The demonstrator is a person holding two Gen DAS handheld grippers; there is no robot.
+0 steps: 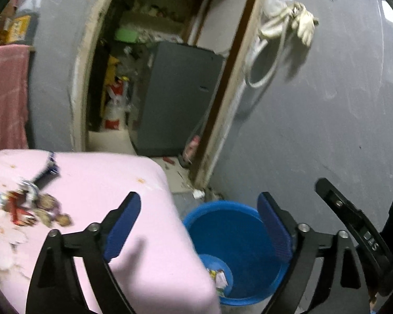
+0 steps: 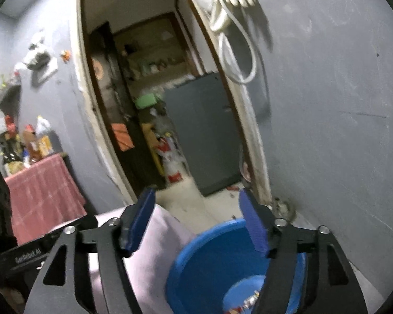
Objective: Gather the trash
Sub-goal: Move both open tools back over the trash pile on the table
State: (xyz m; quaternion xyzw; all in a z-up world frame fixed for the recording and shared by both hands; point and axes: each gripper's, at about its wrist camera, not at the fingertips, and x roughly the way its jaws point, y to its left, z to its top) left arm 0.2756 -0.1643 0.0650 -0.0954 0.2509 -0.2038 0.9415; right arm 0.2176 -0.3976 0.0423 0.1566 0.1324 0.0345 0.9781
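Blue bucket (image 1: 238, 238): on the floor beside the pink-covered surface (image 1: 118, 183), wrappers at its bottom (image 1: 218, 278).
Left gripper (image 1: 199, 225): jaws wide apart, nothing between them.
Right gripper (image 2: 197, 221): jaws wide apart, empty, over the bucket.
Left view only: loose wrappers (image 1: 26, 209) lying on the surface.
Right view only: cluttered side table with red cloth (image 2: 42, 191).

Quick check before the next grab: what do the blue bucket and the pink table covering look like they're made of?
Blue bucket: likely molded plastic, with a smooth, uniformly colored wall and slight sheen. Pink table covering: probably soft cloth, matte, draping rounded over the table's corner; blur leaves its weave unclear.
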